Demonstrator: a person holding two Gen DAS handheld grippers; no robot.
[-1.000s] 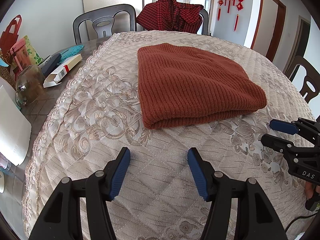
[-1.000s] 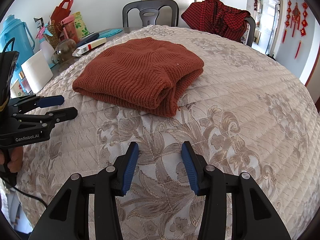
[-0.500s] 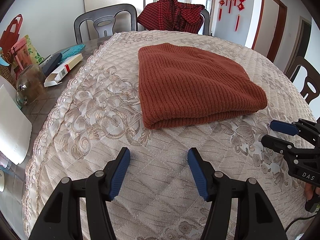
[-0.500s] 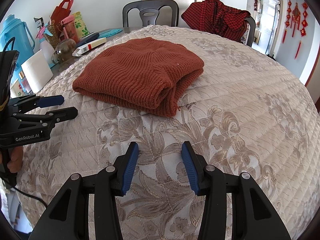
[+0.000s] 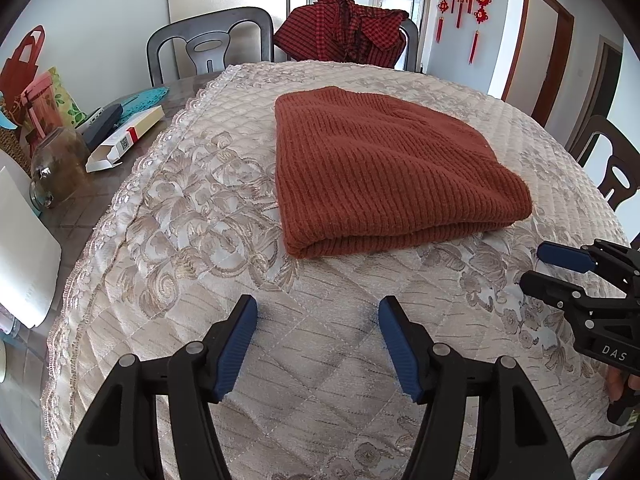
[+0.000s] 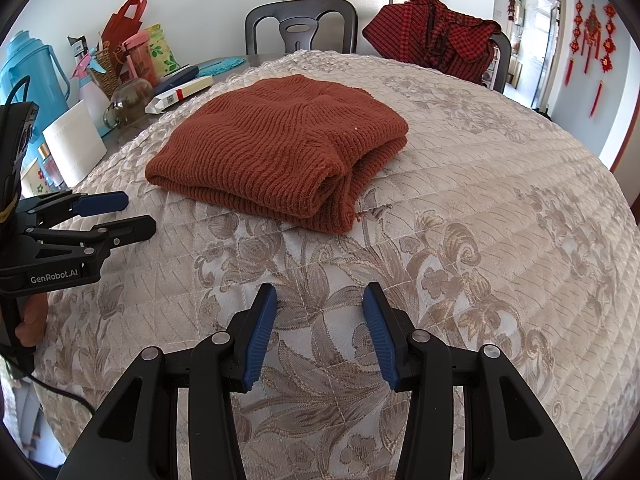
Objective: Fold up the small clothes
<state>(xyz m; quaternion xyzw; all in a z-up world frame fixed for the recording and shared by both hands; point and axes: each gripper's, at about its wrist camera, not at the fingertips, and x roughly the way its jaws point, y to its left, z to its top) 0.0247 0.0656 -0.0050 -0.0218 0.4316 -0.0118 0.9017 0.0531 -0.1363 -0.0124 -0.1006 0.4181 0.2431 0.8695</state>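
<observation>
Meanwhile, the folded sweater (image 5: 392, 168) is left on the tablecloth (image 5: 320, 392); the left gripper (image 5: 318, 336) is opening, the right gripper (image 6: 320, 332) held apart, both empty.

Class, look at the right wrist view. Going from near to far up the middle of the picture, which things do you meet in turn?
right gripper with open jaws → bare quilted table cover → folded rust-brown knitted sweater → grey plastic chair behind the table.
</observation>
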